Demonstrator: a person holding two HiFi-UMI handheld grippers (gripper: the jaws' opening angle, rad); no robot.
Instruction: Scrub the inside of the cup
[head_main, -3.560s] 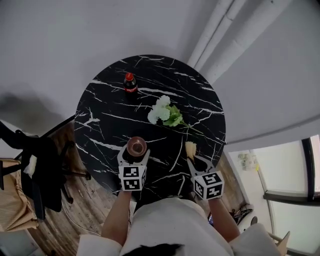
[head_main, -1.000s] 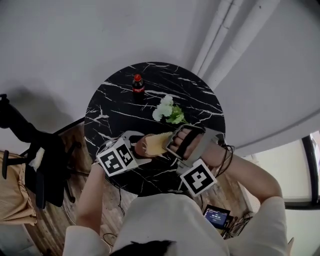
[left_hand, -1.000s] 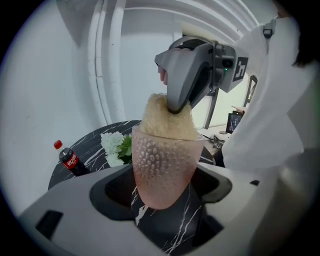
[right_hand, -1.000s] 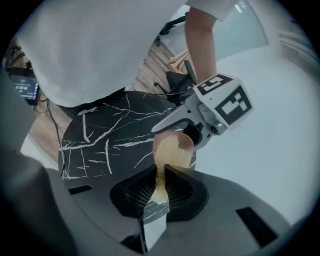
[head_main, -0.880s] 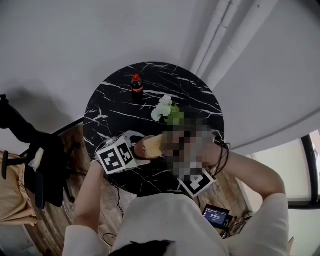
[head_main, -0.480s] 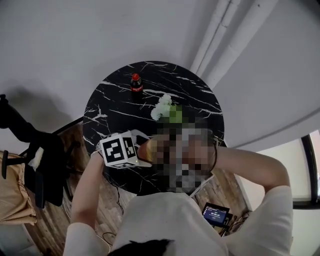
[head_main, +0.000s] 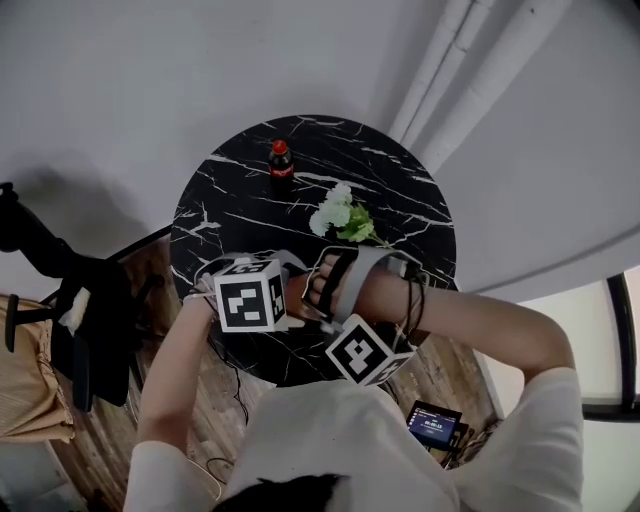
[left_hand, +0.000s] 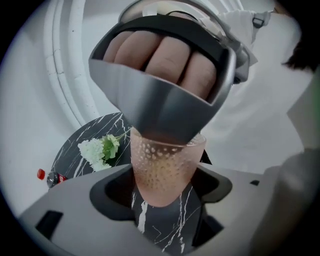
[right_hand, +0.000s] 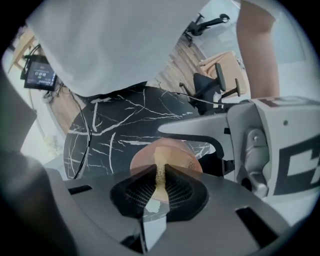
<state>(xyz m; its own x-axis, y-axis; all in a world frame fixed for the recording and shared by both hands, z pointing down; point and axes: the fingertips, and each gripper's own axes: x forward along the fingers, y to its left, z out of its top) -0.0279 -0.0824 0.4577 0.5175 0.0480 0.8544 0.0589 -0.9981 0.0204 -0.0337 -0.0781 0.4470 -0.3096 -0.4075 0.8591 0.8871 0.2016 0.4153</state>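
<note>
Cup: pink, dimpled, see-through cup (left_hand: 165, 167), held over the near edge of the black marble table (head_main: 400, 200), with its mouth turned toward the right gripper.
Left gripper: the left gripper (left_hand: 167, 187) grasps the cup around its lower body, one jaw on either side.
Sponge: a thin yellow sponge (right_hand: 160, 181), whose free end reaches into the cup's mouth.
Right gripper: the right gripper (right_hand: 160, 169) is clenched on the sponge, jaws nearly together, with its nose at the cup's rim.
Step in hand: scrubbing looks under way, as the sponge is inside the cup.
Next move: likely rubbing the sponge round the inner wall and down to the bottom. The left grip must stay firm, since the push could twist the cup between its jaws.
Far side of table: a bottle (head_main: 281, 160), then flowers (head_main: 340, 218), both well apart from the work.
</note>
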